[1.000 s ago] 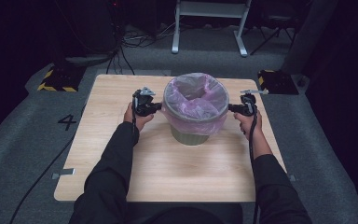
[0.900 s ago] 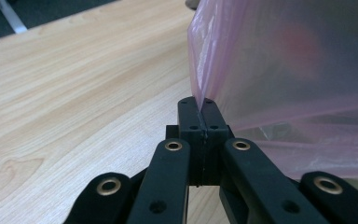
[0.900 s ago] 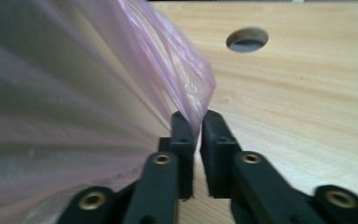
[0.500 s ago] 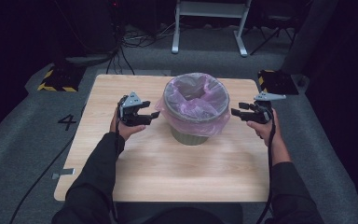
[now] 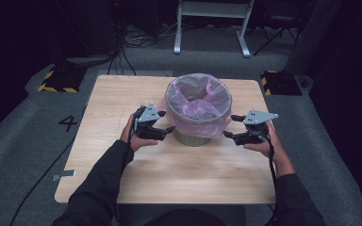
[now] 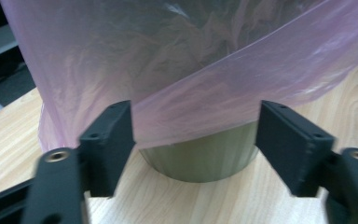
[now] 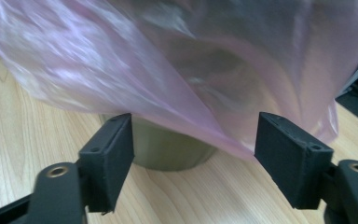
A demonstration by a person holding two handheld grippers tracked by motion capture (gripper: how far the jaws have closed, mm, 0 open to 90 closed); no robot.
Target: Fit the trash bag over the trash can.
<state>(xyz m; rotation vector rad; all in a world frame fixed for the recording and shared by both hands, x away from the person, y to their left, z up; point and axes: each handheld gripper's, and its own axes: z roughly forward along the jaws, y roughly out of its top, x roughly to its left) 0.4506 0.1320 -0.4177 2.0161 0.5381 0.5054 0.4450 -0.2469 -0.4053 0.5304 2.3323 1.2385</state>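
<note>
A round olive bin [image 5: 192,137] stands mid-table, lined with a translucent pink bag [image 5: 198,101] whose hem is folded over the rim and hangs down the outside. My left gripper [image 5: 166,127] is just left of the bin's lower wall and is open, its jaws having just closed in a little with nothing between them. In the left gripper view, the left gripper [image 6: 196,149] faces the bag hem [image 6: 223,93] and the bin base [image 6: 200,161]. My right gripper [image 5: 229,125] is open at the bin's right side, its jaws having just been opening and holding nothing. In the right gripper view, the right gripper [image 7: 193,158] points at the bag [image 7: 177,60].
The wooden table [image 5: 122,94] has bare board around the bin and toward its front edge. Beyond it lie grey floor, black-and-yellow blocks [image 5: 56,81], cables and a white stand's legs [image 5: 212,28].
Both grippers were shut at the bag's rim a second ago. They have let go, opened, and drawn back toward the person to beside the bin's lower part.
</note>
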